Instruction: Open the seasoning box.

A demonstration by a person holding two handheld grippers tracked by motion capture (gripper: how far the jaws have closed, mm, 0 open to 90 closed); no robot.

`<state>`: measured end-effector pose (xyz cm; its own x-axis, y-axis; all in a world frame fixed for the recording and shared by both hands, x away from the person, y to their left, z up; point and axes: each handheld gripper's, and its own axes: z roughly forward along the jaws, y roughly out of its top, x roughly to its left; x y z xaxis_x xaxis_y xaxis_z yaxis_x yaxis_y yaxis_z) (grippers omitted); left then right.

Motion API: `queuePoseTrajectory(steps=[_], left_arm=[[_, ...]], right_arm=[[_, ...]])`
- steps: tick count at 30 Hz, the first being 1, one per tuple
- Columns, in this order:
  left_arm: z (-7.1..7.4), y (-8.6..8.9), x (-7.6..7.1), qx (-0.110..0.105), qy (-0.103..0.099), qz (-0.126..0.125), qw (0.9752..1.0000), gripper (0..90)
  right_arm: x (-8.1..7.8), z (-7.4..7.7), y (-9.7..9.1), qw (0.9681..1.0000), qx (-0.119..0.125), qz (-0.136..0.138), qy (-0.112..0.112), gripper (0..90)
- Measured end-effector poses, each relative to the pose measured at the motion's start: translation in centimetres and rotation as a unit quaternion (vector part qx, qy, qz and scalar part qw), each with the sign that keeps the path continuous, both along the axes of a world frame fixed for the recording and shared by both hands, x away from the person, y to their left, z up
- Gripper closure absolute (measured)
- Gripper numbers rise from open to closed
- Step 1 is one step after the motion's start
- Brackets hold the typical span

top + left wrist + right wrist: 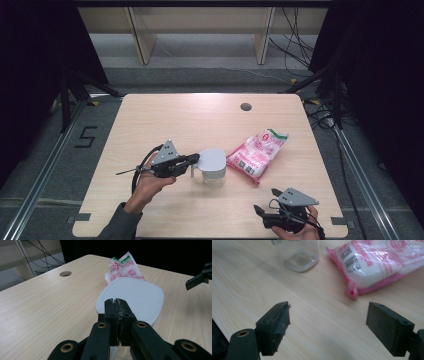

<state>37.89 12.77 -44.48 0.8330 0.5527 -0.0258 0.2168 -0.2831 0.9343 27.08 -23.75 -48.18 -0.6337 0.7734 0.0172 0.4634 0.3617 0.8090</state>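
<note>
The table (165,120) has a light wooden top with rounded corners and a round cable hole (245,106) near its far edge. It stands on grey floor with metal rails (45,172) at both sides, a painted number on the left, dark curtains to the left and right, and loose cables (300,47) at the far right. Behind it the legs of a pale wooden bench (142,40) are visible.

A clear container with a white lid (212,160) stands near the middle of the table, a little to the near side. Just to its right lies a pink and white bag (256,152) with a green far end, close to the container; whether they touch I cannot tell.

The left hand (150,182) comes from the near edge, the forearm going up and to the right, and it holds the left gripper (195,159) about level, pointing right. The tips are at the left edge of the lid. In the left gripper view the jaws are pressed together above the lid, and probably nothing is between them, though the near part is hidden.

The right hand (300,230) rests low at the near right corner. The right gripper (265,200) points left and a little far, its jaws spread wide over bare wood, well apart from the bag.
</note>
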Motion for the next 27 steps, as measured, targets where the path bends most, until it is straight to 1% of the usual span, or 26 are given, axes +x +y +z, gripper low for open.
queuePoseTrajectory(steps=[1,2,3,4,5,6,7,8,9,10,11,12,13,14,15,16,17,19,20,21,22,23,24,25,26,27], left_arm=[[0.0,0.1,0.0,0.000,0.000,-0.001,1.0000,87.3],[0.0,0.1,0.1,0.000,-0.005,-0.003,1.0000,87.1],[0.0,0.1,0.1,-0.002,-0.002,-0.004,1.0000,86.9],[0.0,0.1,0.1,-0.002,-0.001,-0.001,1.0000,86.9],[0.0,0.1,0.1,0.002,-0.006,-0.003,1.0000,86.9],[0.0,0.1,0.1,0.002,-0.005,-0.002,1.0000,86.9],[0.0,0.1,0.1,0.002,-0.004,-0.003,1.0000,86.9],[0.0,0.2,0.2,0.001,-0.003,-0.004,1.0000,86.8],[0.0,0.2,0.2,-0.001,-0.001,-0.004,1.0000,86.7],[0.0,0.2,0.2,0.000,-0.003,-0.004,1.0000,86.7],[0.0,0.2,0.1,0.000,0.000,-0.001,1.0000,86.7],[0.0,0.2,0.1,0.001,-0.001,-0.002,1.0000,86.7],[0.0,0.2,0.1,0.002,-0.002,-0.003,1.0000,86.6],[0.0,0.2,0.2,0.001,-0.003,-0.005,1.0000,86.6],[0.0,0.3,0.2,0.004,-0.003,-0.004,1.0000,86.6],[-0.1,0.3,0.2,0.002,-0.003,-0.003,1.0000,86.6],[-0.1,0.2,0.1,0.000,0.000,-0.001,1.0000,86.6],[0.0,0.2,0.2,0.001,-0.002,-0.003,1.0000,86.6],[0.0,0.3,0.2,0.003,-0.004,-0.005,1.0000,86.6],[-0.1,0.3,0.2,0.002,-0.003,-0.004,1.0000,86.5],[-0.1,0.3,0.2,0.000,-0.004,-0.004,1.0000,86.6],[-0.1,0.2,0.1,-0.001,0.000,-0.002,1.0000,86.6],[0.0,0.3,0.2,0.002,-0.004,-0.005,1.0000,86.6],[0.0,0.3,0.2,0.004,-0.005,-0.006,1.0000,86.5],[-0.1,0.3,0.2,-0.005,0.002,-0.003,1.0000,86.4],[-0.1,0.3,0.2,-0.001,-0.003,-0.007,1.0000,86.4]], right_arm=[[0.1,0.1,0.3,1.0000,0.000,0.002,0.005,25.0],[0.4,0.4,0.7,0.9999,-0.005,0.012,0.003,28.5],[0.7,0.5,1.1,0.9998,-0.001,0.018,-0.007,30.6],[1.1,0.8,1.5,0.9995,-0.006,0.028,-0.014,32.7],[1.2,1.1,2.2,0.9997,0.000,0.026,-0.004,39.0],[1.6,1.3,2.4,0.9989,-0.007,0.042,-0.018,43.0],[2.0,1.5,2.8,0.9983,-0.004,0.047,-0.034,47.8],[2.2,1.7,3.1,0.9981,-0.005,0.051,-0.034,51.2],[2.7,1.9,3.6,0.9973,-0.004,0.059,-0.045,55.8],[3.1,2.1,4.0,0.9968,-0.008,0.061,-0.050,60.7],[3.3,2.3,4.2,0.9970,-0.005,0.062,-0.046,64.2],[3.6,2.4,4.4,0.9966,0.001,0.066,-0.050,66.7],[4.0,2.6,4.7,0.9962,0.009,0.069,-0.053,72.0],[4.2,2.8,4.8,0.9967,0.016,0.063,-0.050,74.4],[4.5,2.9,4.9,0.9958,0.016,0.067,-0.061,76.0],[4.8,3.1,4.9,0.9955,0.019,0.070,-0.062,78.7],[5.1,3.1,5.0,0.9950,0.027,0.071,-0.065,80.7],[5.5,3.2,5.2,0.9950,0.026,0.071,-0.065,85.0],[5.5,3.2,5.4,0.9956,0.031,0.067,-0.058,86.1],[5.9,3.3,5.5,0.9951,0.026,0.073,-0.061,87.2],[6.1,3.3,5.6,0.9947,0.030,0.077,-0.061,87.3],[6.2,3.4,5.8,0.9947,0.023,0.081,-0.060,87.3],[6.4,3.4,6.0,0.9941,0.017,0.087,-0.064,87.9],[6.2,3.4,6.3,0.9956,0.022,0.078,-0.047,88.8],[6.6,3.4,6.3,0.9943,0.016,0.085,-0.062,89.9],[6.7,3.4,6.5,0.9946,0.020,0.084,-0.057,90.0]])
